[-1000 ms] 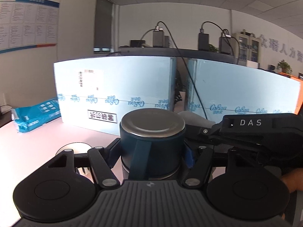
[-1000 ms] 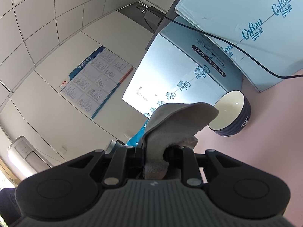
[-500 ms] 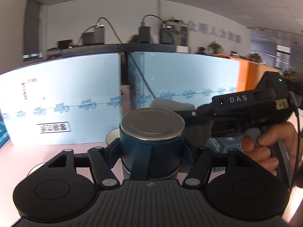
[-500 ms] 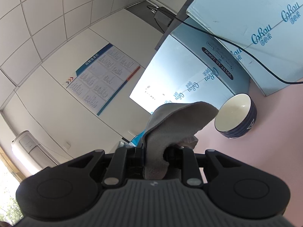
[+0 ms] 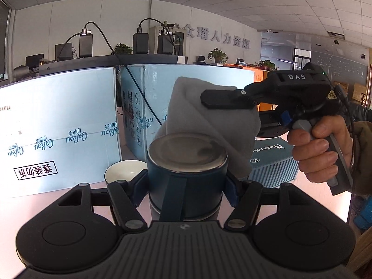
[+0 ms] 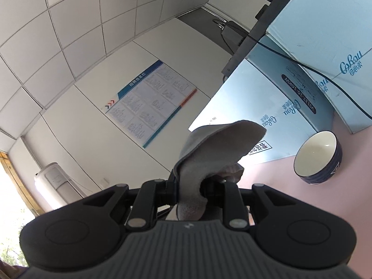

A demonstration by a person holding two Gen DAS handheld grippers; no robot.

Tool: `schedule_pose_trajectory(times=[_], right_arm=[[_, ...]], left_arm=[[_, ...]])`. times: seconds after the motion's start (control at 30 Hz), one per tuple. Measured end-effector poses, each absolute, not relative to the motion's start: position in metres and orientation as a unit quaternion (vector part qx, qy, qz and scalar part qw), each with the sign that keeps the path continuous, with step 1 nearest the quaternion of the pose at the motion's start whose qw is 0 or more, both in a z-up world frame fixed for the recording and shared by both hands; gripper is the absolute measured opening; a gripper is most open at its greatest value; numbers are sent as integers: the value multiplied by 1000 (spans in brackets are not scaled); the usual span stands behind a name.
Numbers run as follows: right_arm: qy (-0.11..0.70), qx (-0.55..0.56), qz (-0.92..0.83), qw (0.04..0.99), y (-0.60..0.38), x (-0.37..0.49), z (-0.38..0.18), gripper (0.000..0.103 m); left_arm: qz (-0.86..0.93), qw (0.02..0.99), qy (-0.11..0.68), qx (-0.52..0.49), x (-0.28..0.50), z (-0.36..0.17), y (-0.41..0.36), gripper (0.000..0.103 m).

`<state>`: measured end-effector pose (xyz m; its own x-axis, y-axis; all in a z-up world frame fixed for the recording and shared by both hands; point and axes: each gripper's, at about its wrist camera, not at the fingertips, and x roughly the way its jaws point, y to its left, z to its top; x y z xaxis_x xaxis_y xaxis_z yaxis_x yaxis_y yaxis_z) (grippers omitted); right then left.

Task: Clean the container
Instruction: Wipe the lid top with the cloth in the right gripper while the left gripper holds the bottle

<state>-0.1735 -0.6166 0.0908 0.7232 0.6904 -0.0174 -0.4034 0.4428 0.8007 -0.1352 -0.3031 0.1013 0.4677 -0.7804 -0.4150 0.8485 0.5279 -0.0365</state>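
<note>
My left gripper [image 5: 186, 183] is shut on a dark blue container [image 5: 186, 179] with a steel end face and a blue strap, held above the pink table. My right gripper [image 6: 197, 186] is shut on a grey cloth [image 6: 209, 153]. In the left wrist view the right gripper [image 5: 223, 98] comes in from the right, held by a hand, and the grey cloth [image 5: 204, 125] hangs against the far right rim of the container's steel face.
A dark blue bowl with a white inside [image 6: 318, 158] stands on the pink table [image 6: 325, 204]; it also shows in the left wrist view [image 5: 123, 174]. Pale blue cartons [image 5: 58, 127] stand behind. A blue striped box [image 5: 274, 165] lies at the right.
The left gripper has turned right with the container. The right gripper and cloth have risen and closed in, so the cloth now hangs at the container's steel face.
</note>
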Motion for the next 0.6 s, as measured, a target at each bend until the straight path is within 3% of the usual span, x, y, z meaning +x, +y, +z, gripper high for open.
schedule_pose_trajectory(times=[0.6], right_arm=[[284, 478, 211, 804, -611, -183, -21, 24]], left_arm=[[-474, 856, 188, 87, -141, 102, -298, 61]])
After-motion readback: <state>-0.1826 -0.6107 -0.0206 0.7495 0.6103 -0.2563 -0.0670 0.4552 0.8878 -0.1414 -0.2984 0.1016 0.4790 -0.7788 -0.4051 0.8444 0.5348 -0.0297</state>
